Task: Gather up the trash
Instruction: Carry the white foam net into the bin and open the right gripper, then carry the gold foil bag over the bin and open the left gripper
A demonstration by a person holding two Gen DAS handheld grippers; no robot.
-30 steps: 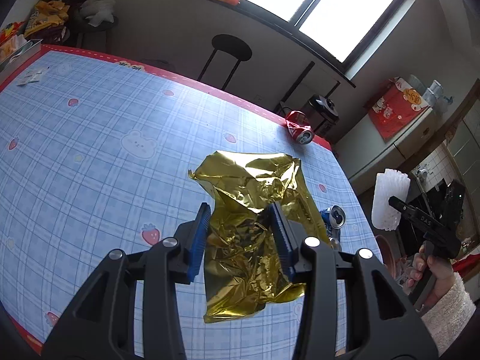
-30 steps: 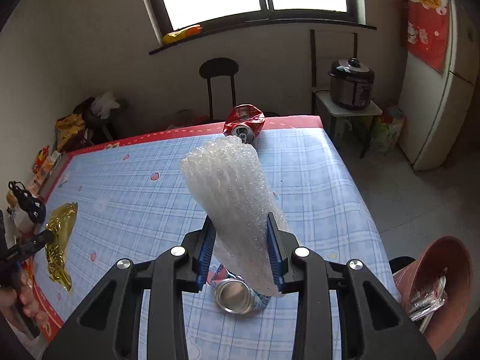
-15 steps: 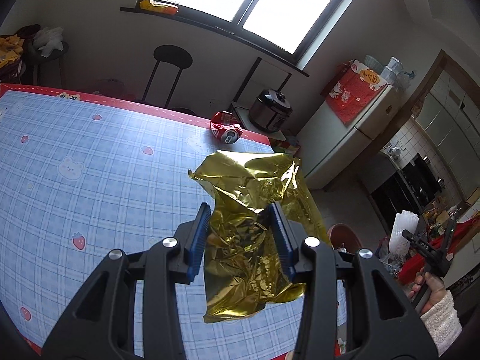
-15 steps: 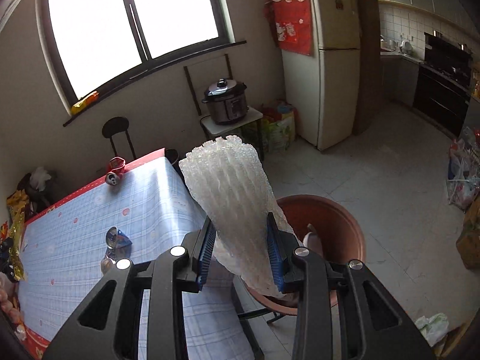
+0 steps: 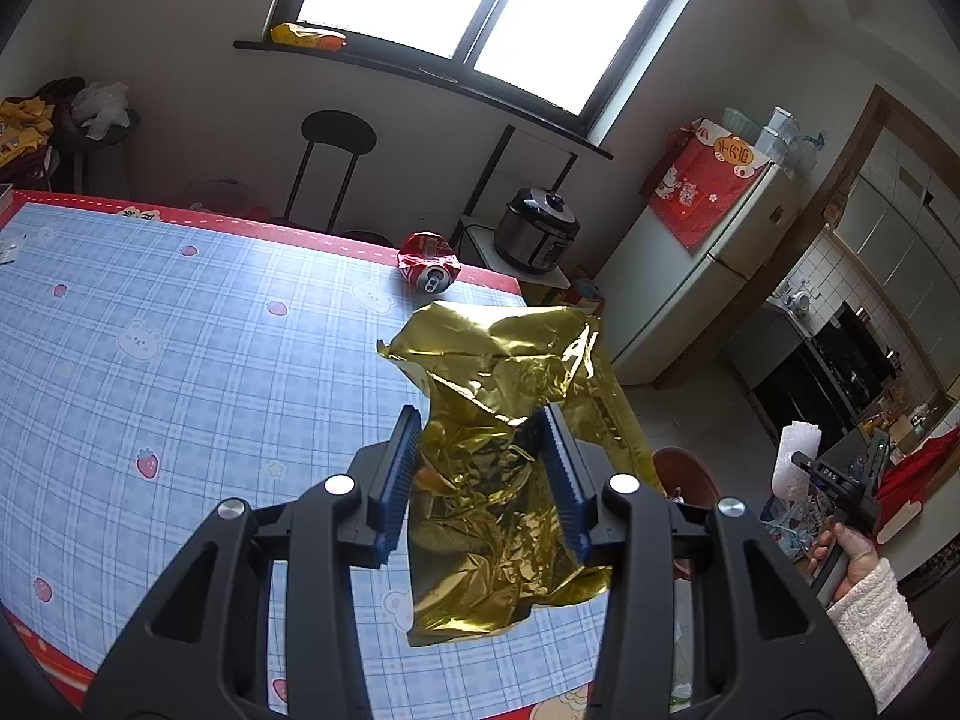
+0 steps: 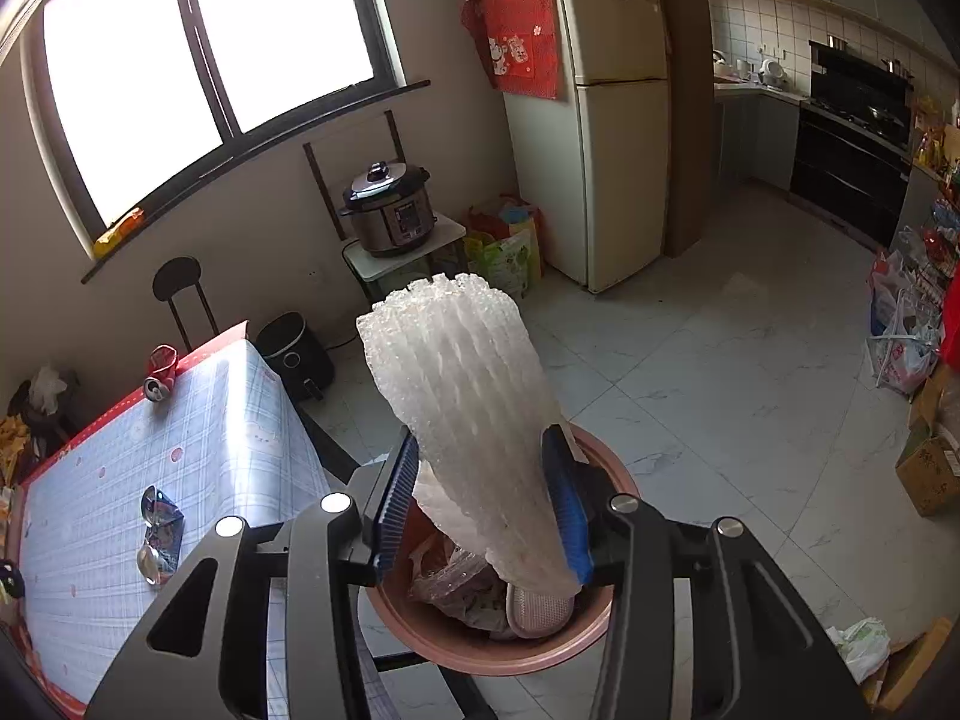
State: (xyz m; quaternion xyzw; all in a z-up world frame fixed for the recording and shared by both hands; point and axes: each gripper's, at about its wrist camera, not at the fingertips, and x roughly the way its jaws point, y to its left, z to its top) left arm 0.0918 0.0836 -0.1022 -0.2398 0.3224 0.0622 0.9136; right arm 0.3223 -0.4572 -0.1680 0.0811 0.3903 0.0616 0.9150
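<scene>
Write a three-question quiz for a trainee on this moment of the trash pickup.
1. Multiple choice: what is clamped in the left gripper?
A. gold foil wrapper
B. a blue can
C. a plastic bag
2. True or false: the crushed red can already lies in the bin.
3. Short answer: in the right wrist view, what stands beneath the foam net?

Key
1. A.
2. False. The red can lies on the table, near its far edge.
3. The brown bin, which already holds trash. The fingers of the right gripper are opening with the net between them.
</scene>
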